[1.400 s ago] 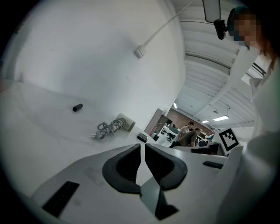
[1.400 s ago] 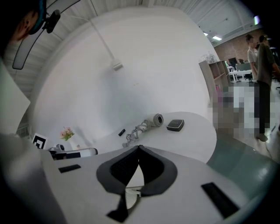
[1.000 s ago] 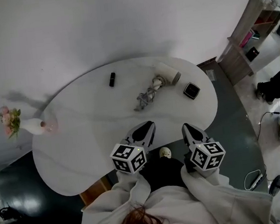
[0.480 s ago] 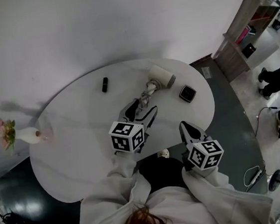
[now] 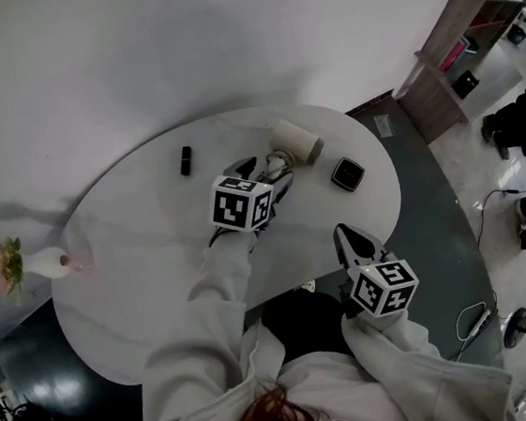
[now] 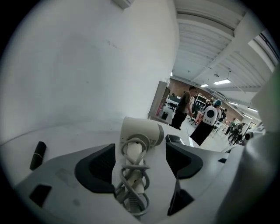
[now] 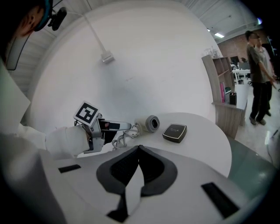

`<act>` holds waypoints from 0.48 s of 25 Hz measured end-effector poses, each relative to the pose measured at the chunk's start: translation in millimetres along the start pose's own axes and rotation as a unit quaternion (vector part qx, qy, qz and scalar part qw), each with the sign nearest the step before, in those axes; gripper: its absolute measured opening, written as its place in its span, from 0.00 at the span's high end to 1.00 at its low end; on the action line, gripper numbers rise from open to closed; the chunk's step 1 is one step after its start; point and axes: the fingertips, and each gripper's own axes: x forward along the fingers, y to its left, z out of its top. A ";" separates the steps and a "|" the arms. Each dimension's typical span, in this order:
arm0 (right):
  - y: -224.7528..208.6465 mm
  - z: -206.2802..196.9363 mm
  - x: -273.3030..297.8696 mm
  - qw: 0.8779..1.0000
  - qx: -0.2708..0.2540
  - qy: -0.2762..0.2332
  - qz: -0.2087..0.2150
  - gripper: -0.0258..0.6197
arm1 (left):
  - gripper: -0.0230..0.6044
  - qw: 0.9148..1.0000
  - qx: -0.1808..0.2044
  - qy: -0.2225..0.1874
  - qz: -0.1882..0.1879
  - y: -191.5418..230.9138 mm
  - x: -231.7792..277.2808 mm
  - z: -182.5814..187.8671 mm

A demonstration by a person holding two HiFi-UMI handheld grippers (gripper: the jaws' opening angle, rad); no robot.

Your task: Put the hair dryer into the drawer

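White cord-wrapped hair dryer (image 6: 139, 133): lies on worktop (image 5: 155, 255), ungrasped. My left hand-held gripper (image 6: 140, 151), just opened, straddles it; right hand-held gripper (image 7: 138, 151) closed.

A white oval table (image 5: 144, 247) stands against a pale wall. A small black stick-shaped thing (image 5: 185, 160) lies near the table's far edge. A flat square black box (image 5: 347, 174) lies near the right end. At the left end is a white vase (image 5: 50, 264) with pink flowers (image 5: 3, 262). Beyond the right end stands a wooden shelf (image 5: 448, 56). A person in dark clothes (image 5: 520, 123) stands near it, and cables (image 5: 494, 207) lie on the pale floor.
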 end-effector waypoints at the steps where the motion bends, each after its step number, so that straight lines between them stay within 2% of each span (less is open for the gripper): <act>1: -1.4 -1.2 0.5 1.000 0.002 0.002 -0.001 0.88 | 0.43 1.000 0.003 0.022 -0.005 1.8 6.4 -4.5; 3: -5.8 -2.9 1.7 1.000 0.006 0.005 -0.005 0.88 | 0.42 0.998 0.019 0.062 -0.008 5.1 16.7 -10.3; 6: -13.0 -3.0 4.1 1.000 0.015 0.006 -0.012 0.88 | 0.42 0.994 0.051 0.098 -0.006 9.3 27.4 -8.6; 9: -15.4 -4.7 7.9 1.000 0.021 0.008 -0.015 0.88 | 0.42 0.987 0.082 0.141 -0.001 13.0 37.3 -17.3; 12: -15.6 -4.7 11.8 1.000 0.021 0.010 -0.015 0.88 | 0.42 0.981 0.103 0.166 0.010 20.6 48.6 -27.4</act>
